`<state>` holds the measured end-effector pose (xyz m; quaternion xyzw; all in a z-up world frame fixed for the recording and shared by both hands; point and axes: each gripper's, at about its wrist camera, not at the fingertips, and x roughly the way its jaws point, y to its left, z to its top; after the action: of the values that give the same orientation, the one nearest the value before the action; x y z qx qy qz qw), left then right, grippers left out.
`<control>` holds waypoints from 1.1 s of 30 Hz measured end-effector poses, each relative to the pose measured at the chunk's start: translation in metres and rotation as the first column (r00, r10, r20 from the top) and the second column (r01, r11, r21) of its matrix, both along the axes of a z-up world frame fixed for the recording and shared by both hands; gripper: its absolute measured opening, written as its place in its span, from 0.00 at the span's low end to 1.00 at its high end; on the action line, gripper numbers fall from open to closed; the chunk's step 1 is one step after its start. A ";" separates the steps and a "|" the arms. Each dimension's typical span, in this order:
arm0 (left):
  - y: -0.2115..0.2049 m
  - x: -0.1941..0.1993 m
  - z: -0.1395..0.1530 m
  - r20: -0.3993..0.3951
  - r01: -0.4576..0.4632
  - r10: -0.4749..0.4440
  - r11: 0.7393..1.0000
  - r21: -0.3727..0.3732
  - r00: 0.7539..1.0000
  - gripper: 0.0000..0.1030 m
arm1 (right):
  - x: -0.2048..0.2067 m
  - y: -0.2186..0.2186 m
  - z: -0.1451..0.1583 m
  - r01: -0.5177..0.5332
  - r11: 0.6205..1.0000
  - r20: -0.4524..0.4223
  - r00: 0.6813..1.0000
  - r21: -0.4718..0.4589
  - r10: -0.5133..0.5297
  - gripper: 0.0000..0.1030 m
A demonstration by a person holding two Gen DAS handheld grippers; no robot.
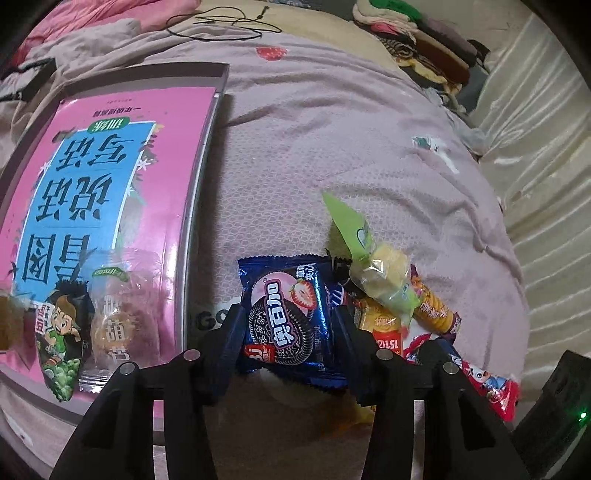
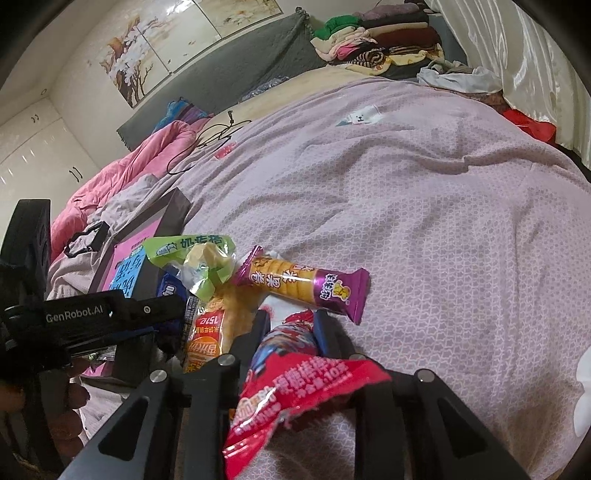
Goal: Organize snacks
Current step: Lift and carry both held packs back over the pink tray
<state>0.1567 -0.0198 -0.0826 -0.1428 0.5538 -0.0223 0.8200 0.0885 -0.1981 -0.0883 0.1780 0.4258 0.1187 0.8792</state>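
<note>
Left tool clamps the blue cookie packet – right tool pinches the red candy wrapper

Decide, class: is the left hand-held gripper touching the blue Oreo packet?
Touching. The left wrist view shows the left hand-held gripper with both fingers pressed against the sides of the blue Oreo packet.

A bed covered by a lilac blanket; a tray at left, snack packets lower centre, a black cable at top.
</note>
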 end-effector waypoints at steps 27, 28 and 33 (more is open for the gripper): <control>0.018 -0.019 0.021 0.049 0.073 -0.070 0.995 -0.063 0.996 0.27 | -0.017 -0.011 0.032 -0.034 0.998 0.111 0.993 0.047 0.028 0.24; 0.019 -0.020 0.021 0.047 0.074 -0.071 0.995 -0.063 0.996 0.27 | -0.016 -0.012 0.032 -0.031 0.998 0.109 0.994 0.048 0.025 0.24; 0.018 -0.021 0.020 0.026 0.100 -0.099 0.994 -0.032 0.995 0.33 | -0.015 -0.012 0.031 -0.040 0.998 0.102 0.994 0.049 0.035 0.24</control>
<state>0.1358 -0.0015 -0.0625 -0.1284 0.5498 -0.0741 0.8221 0.0731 -0.2097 -0.0578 0.1859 0.3806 0.1549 0.8925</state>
